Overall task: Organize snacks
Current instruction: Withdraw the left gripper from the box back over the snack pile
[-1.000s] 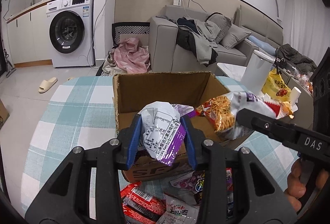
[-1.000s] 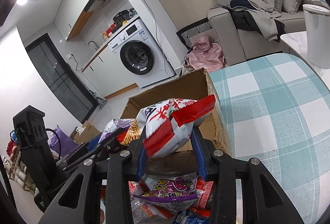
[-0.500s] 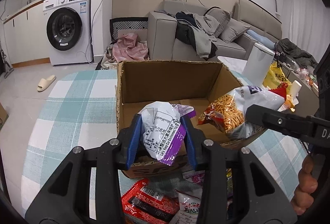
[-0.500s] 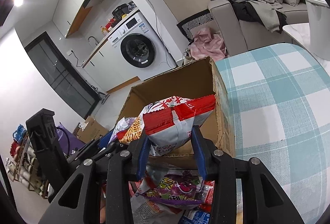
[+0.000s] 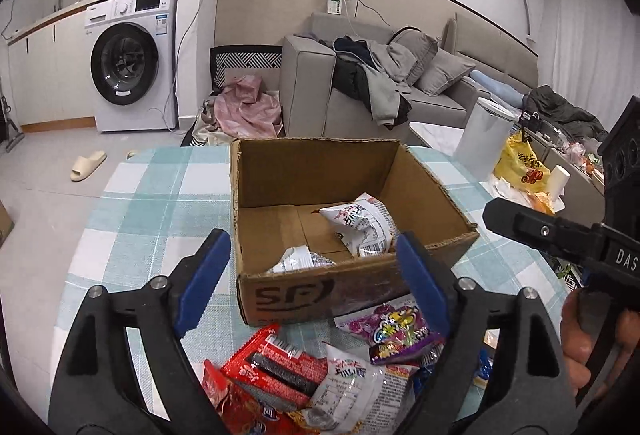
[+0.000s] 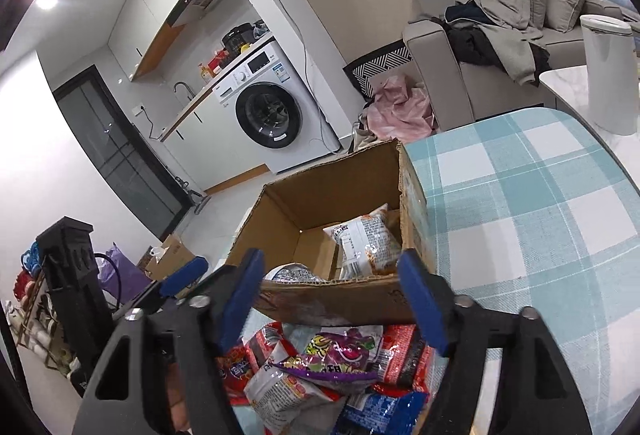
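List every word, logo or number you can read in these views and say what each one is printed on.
"SF" on the near wall of the cardboard box.
"DAS" on the black arm of the right tool, seen from the left wrist view.
Print on the snack packets in front of the box, on the packets in the box, on the yellow bag and on the washing machine sticker: too small or blurred to read.

an open brown cardboard box (image 5: 320,291) stands just ahead of the left gripper (image 5: 312,275), flaps up. inside lie two white crinkled snack packets: one (image 5: 360,223) tilted toward the far right, one (image 5: 298,259) low against the near wall. a loose pile of red, purple and white snack packets (image 5: 320,375) lies beneath the gripper's fingers.
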Demonstrator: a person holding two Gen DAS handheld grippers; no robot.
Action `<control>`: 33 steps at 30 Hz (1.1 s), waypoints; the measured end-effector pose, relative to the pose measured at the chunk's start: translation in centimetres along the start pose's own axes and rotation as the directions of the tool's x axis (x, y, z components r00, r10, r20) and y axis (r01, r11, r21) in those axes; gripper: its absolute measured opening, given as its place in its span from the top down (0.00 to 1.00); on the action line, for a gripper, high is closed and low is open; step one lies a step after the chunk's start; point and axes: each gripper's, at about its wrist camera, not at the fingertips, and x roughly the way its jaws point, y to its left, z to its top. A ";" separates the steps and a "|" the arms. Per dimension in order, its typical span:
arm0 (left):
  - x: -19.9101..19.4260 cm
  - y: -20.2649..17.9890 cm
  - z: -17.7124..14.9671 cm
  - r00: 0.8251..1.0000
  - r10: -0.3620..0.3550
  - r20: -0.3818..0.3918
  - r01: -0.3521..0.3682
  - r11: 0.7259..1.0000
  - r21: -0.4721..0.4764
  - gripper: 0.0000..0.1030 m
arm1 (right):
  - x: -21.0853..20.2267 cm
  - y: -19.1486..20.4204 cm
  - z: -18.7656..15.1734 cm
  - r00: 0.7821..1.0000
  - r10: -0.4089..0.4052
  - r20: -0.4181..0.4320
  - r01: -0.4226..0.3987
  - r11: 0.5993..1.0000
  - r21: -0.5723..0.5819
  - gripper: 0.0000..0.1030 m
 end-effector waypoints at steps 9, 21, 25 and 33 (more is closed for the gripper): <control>-5.1 -1.3 -2.4 0.999 0.032 0.037 -0.033 0.999 0.020 0.01 | -3.3 0.9 -2.0 1.000 -0.004 0.020 0.006 0.997 -0.076 0.01; -9.6 -0.8 -5.9 0.998 0.047 0.032 -0.047 0.999 -0.005 0.01 | -6.0 1.2 -5.4 1.000 -0.016 -0.003 0.016 0.991 -0.131 0.00; -10.9 -0.2 -6.7 0.997 0.062 0.038 -0.062 0.998 -0.003 0.01 | -6.2 0.6 -6.3 0.999 -0.027 -0.023 0.023 0.991 -0.132 0.00; -11.1 1.0 -7.6 0.997 0.070 0.021 -0.070 0.997 -0.020 0.01 | -6.1 0.6 -7.7 0.994 -0.091 -0.053 0.078 0.976 -0.205 0.00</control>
